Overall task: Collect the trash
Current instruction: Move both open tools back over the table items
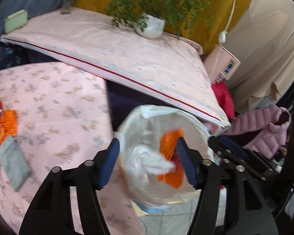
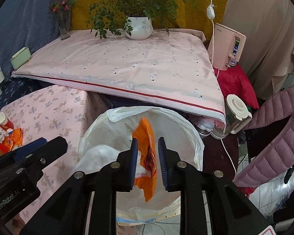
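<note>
Orange wrapper (image 2: 147, 156) between parted right gripper (image 2: 147, 162) fingers, above bin (image 2: 194, 137)

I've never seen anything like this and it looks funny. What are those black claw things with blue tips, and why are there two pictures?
Those claws are grippers, tools a person holds, one in each hand. Each carries a small camera looking along its two fingers, so you get two pictures: one from the left gripper, one from the right gripper.

Both hover over a bin lined with a white plastic bag. Between the right gripper's fingers is an orange wrapper; the fingers stand slightly apart, so it seems to be dropping in. The left gripper is open and holds nothing.

On the flowery pink tablecloth more trash waits: a paper cup and crumpled orange wrappers. The left picture also shows a grey pouch there. Behind is a potted plant.
</note>
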Available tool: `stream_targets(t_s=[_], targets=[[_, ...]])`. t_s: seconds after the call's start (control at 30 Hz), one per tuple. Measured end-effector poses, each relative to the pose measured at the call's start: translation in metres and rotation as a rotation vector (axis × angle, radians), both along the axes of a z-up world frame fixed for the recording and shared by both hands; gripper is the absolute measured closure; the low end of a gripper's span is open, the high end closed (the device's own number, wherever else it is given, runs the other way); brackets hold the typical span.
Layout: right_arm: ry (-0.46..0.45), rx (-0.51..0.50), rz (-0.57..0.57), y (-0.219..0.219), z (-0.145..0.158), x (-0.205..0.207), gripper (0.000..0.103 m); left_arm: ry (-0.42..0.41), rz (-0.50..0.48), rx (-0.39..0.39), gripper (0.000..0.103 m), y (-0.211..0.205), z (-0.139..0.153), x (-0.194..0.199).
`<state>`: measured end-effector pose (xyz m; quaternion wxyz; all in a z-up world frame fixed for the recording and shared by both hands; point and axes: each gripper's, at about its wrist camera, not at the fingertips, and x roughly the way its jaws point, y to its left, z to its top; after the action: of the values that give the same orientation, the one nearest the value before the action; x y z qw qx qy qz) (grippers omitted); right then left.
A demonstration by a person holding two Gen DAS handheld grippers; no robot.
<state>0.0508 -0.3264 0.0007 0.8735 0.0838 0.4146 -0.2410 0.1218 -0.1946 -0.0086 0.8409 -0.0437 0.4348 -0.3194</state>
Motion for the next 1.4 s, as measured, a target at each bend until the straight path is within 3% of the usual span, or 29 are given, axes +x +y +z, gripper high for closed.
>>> stream_targets(t_s=[0.27, 0.43, 1.0, 1.4], targets=[[-0.018, 0.006, 0.084, 0.043, 0.003, 0.012, 0.064, -0.035, 0.177, 0.092, 0.045, 0.060, -0.001, 0.015], [-0.023, 0.019, 0.146, 0.079, 0.003, 0.018, 0.064, -0.053, 0.268, 0.135, 0.045, 0.099, -0.002, 0.020], [-0.004, 0.058, 0.253, 0.163, -0.006, 0.037, 0.059, -0.051, 0.434, 0.229, 0.045, 0.193, -0.014, 0.024], [0.010, 0.077, 0.326, 0.220, -0.013, 0.047, 0.052, -0.013, 0.544, 0.254, 0.033, 0.259, -0.024, 0.024]])
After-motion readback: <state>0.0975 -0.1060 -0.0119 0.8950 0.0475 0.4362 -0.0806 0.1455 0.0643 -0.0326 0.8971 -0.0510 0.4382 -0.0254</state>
